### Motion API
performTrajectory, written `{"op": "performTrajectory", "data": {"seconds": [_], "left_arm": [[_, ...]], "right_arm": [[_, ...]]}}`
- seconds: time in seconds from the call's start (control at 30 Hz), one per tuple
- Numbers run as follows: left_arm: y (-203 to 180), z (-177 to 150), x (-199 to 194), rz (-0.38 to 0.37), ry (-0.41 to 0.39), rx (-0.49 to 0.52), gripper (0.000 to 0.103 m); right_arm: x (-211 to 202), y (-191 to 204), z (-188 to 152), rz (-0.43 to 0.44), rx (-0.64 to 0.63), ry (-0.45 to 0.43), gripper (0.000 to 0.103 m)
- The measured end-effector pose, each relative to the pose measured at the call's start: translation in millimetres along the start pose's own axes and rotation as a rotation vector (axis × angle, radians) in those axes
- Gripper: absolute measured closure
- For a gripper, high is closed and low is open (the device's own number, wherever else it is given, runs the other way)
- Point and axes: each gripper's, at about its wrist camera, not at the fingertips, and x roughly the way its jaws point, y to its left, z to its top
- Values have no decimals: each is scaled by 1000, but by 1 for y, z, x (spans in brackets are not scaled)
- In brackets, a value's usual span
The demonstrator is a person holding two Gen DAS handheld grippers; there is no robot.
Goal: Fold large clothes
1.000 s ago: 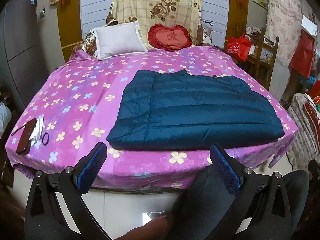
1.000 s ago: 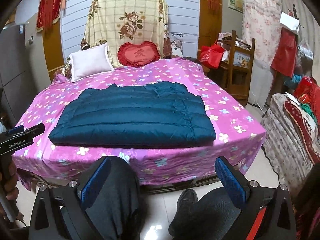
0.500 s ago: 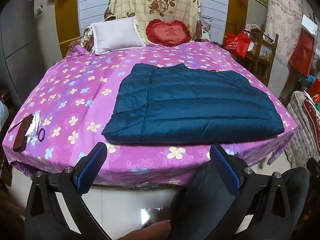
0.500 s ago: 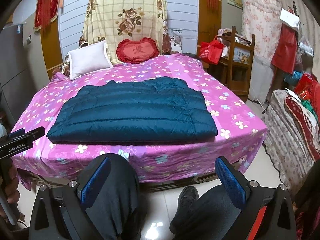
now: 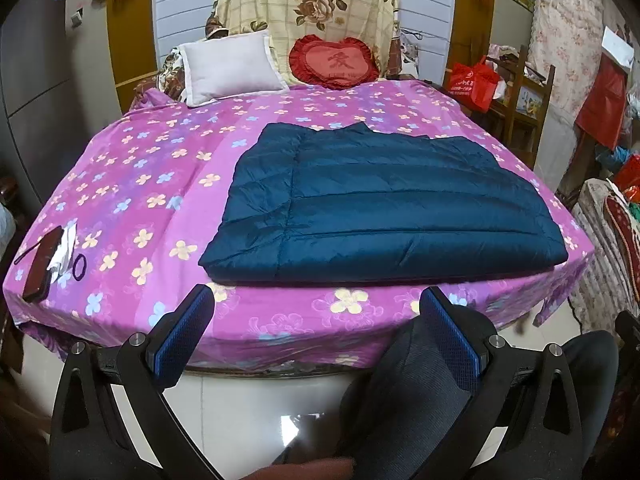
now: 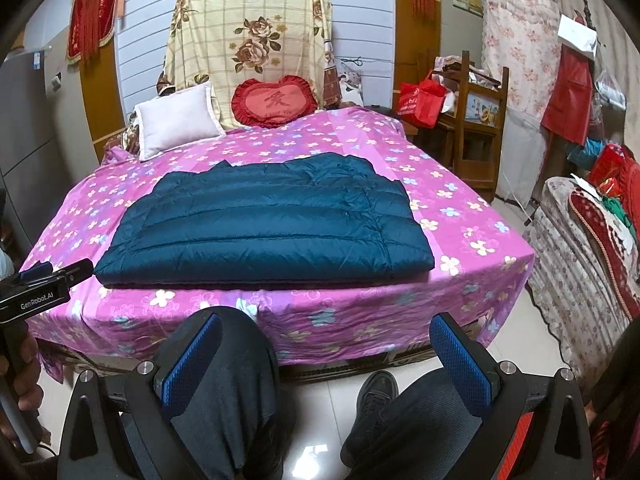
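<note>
A dark blue quilted down garment [image 5: 384, 212] lies folded flat as a wide rectangle near the front edge of the bed [image 5: 132, 184]; in the right wrist view the garment [image 6: 268, 224] fills the bed's middle. My left gripper [image 5: 316, 328] hangs open just short of the bed's front edge, nothing between its blue pads. Held lower and further back, above the person's knees, my right gripper [image 6: 328, 350] is open and empty too. The left gripper's body [image 6: 36, 300] shows at the left edge of the right wrist view, held in a hand.
A white pillow [image 5: 228, 66] and a red heart cushion [image 5: 334, 62] lie at the headboard. A dark wallet, white tissue and a hair tie [image 5: 52, 260] sit on the bed's front left corner. A wooden chair [image 6: 474, 120] with a red bag and piled textiles [image 6: 580, 264] crowd the right side.
Both cameras have risen and drawn nearer to the bed, so the garment looks larger. The garment itself has not moved and both grippers stay open.
</note>
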Motion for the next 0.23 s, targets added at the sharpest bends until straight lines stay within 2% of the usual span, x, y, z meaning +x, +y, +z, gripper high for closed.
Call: {"op": "performTrajectory", "data": {"seconds": [0.23], "left_arm": [[2,-2,2,-5,1,-5,0]], "right_arm": [[0,3,-2,-1,-4,3,0]]}}
